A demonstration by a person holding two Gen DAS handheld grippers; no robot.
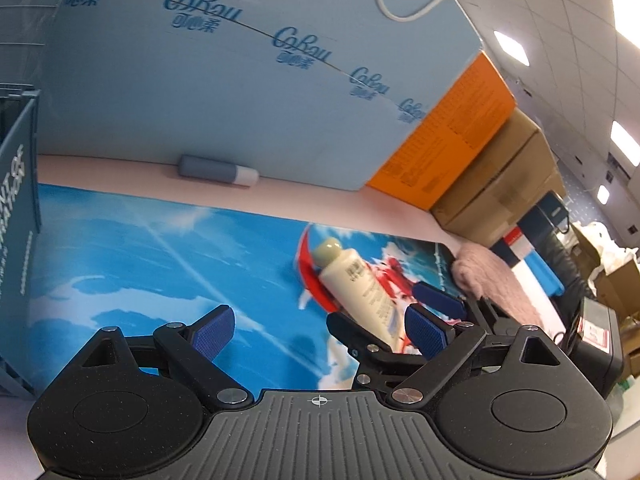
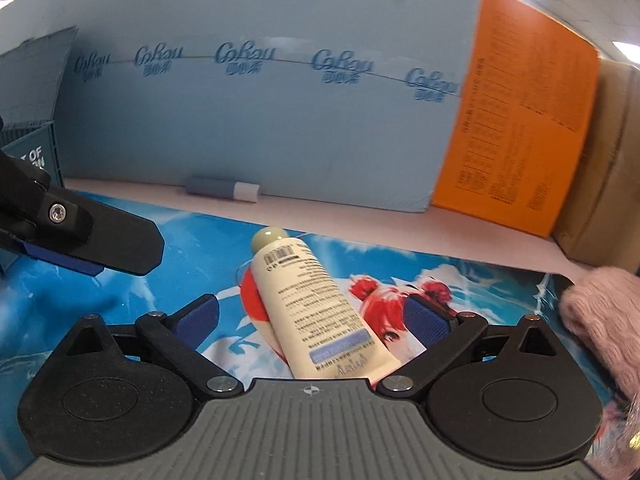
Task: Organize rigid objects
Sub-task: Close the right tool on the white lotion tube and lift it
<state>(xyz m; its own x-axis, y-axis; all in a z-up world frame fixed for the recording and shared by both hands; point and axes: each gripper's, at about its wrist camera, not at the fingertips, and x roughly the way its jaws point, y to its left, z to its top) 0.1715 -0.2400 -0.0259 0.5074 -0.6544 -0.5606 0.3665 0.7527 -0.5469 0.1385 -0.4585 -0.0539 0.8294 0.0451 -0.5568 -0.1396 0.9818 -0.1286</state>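
Observation:
A cream tube with a pale green cap lies on the blue printed mat, cap pointing away. My right gripper is open with the tube between its blue pads, not squeezed. In the left wrist view the tube lies right of centre, with the right gripper's fingers around its lower end. My left gripper is open and empty above the mat, left of the tube. A grey-blue and white cylinder lies by the back box.
A dark teal bin stands at the left. A large light blue box forms the back wall, with an orange box and brown cartons to its right. A pink fluffy cloth lies at the right mat edge.

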